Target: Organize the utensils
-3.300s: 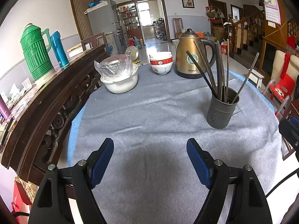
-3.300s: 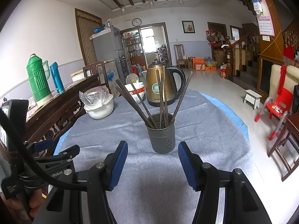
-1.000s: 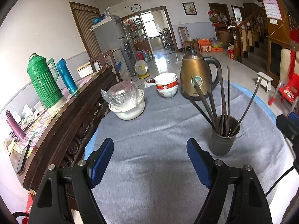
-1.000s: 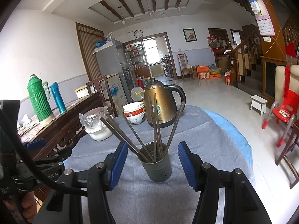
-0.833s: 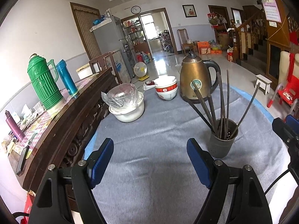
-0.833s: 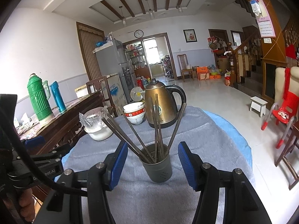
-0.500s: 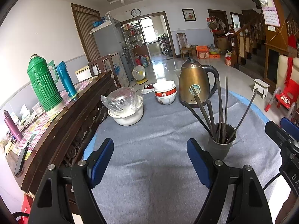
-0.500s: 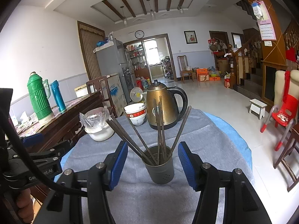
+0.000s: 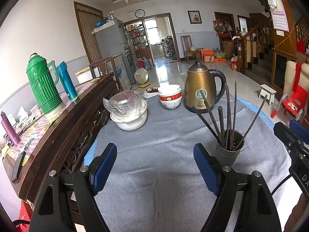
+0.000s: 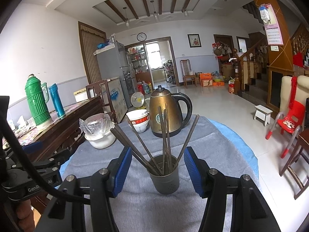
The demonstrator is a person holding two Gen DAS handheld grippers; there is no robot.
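A dark grey utensil holder (image 9: pixel 228 150) stands on the grey cloth-covered table (image 9: pixel 164 135) and holds several dark chopsticks (image 9: pixel 227 114) that fan upward. In the right wrist view the holder (image 10: pixel 164 174) sits just ahead of my right gripper (image 10: pixel 157 166), between its open blue pads, with chopsticks (image 10: pixel 165 133) rising from it. My left gripper (image 9: pixel 155 166) is open and empty, hovering over bare cloth to the left of the holder. The right gripper body (image 9: pixel 293 141) shows at the right edge of the left wrist view.
A brass kettle (image 9: pixel 200 87), stacked red-and-white bowls (image 9: pixel 170 96) and a plastic-covered white pot (image 9: pixel 128 112) stand at the far side of the table. A dark wooden sideboard (image 9: pixel 73 119) with a green thermos (image 9: pixel 42 83) runs along the left.
Both grippers have drawn back and risen a little, so the table and holder look smaller and farther. Both stay open. The holder and chopsticks have not moved.
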